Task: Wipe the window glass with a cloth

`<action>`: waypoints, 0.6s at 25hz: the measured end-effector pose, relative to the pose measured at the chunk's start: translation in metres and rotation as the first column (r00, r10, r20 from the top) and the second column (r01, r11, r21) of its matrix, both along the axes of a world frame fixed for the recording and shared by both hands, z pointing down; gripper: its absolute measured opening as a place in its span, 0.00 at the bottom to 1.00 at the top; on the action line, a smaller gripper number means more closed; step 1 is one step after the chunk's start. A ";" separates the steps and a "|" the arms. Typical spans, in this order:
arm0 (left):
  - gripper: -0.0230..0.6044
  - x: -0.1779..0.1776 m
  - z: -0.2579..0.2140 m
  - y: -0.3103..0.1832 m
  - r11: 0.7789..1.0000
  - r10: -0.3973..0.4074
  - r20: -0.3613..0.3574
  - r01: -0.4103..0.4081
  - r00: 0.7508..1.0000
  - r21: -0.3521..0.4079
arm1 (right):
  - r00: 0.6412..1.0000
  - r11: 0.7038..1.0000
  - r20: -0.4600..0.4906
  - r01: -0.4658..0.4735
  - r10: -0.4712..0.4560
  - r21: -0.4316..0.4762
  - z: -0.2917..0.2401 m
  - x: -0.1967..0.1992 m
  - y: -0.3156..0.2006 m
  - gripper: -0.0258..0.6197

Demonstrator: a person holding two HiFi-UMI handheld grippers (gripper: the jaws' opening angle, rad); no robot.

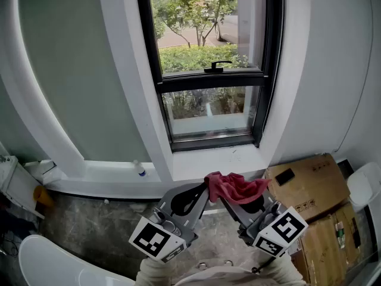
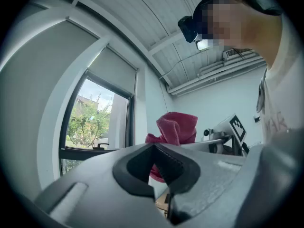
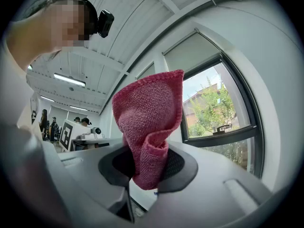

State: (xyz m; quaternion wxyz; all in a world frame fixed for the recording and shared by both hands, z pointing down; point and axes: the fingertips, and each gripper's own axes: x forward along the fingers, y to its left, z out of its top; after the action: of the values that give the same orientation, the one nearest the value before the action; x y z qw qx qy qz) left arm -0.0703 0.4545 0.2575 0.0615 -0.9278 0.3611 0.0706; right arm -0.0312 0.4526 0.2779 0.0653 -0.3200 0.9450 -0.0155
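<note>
A pink cloth [image 1: 235, 187] sticks up bunched from my right gripper [image 1: 230, 202], which is shut on it; in the right gripper view the cloth [image 3: 149, 118] stands pinched between the dark pads of that gripper [image 3: 142, 171]. My left gripper [image 1: 206, 189] meets it tip to tip below the window. Its jaws are shut, and the cloth [image 2: 173, 127] shows just beyond the left gripper [image 2: 159, 169], not between its pads. The black-framed window glass [image 1: 199, 22] is ahead, with a lower pane [image 1: 208, 109] under a black handle [image 1: 217, 66]. Both grippers are well short of the glass.
A white sill [image 1: 113, 177] runs below the window and carries a small bottle [image 1: 140, 170]. Cardboard boxes [image 1: 309, 186] lie at the right on the floor. A white rounded object [image 1: 53, 261] sits at the lower left. White curved wall panels flank the window.
</note>
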 end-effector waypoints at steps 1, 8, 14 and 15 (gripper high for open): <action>0.04 -0.001 0.000 -0.001 1.000 -0.001 0.000 0.001 1.000 0.000 | 1.000 1.000 0.000 0.000 0.000 0.000 0.000 -0.001 0.000 0.22; 0.04 -0.001 0.002 -0.004 1.000 0.003 0.010 -0.003 1.000 -0.003 | 1.000 1.000 0.000 -0.002 0.002 -0.001 0.003 -0.003 -0.003 0.22; 0.04 -0.013 0.003 -0.008 1.000 0.010 0.030 -0.010 1.000 -0.017 | 1.000 0.999 -0.003 -0.024 0.024 -0.021 0.006 -0.017 -0.007 0.22; 0.04 -0.015 0.004 -0.010 1.000 0.013 0.031 -0.012 0.999 -0.019 | 1.000 0.999 -0.003 -0.030 0.030 -0.027 0.007 -0.019 -0.008 0.22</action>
State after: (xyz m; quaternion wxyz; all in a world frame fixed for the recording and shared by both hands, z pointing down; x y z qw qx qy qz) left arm -0.0857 0.4447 0.2612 0.0580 -0.9316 0.3549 0.0533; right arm -0.0505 0.4441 0.2853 0.0598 -0.3351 0.9399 -0.0269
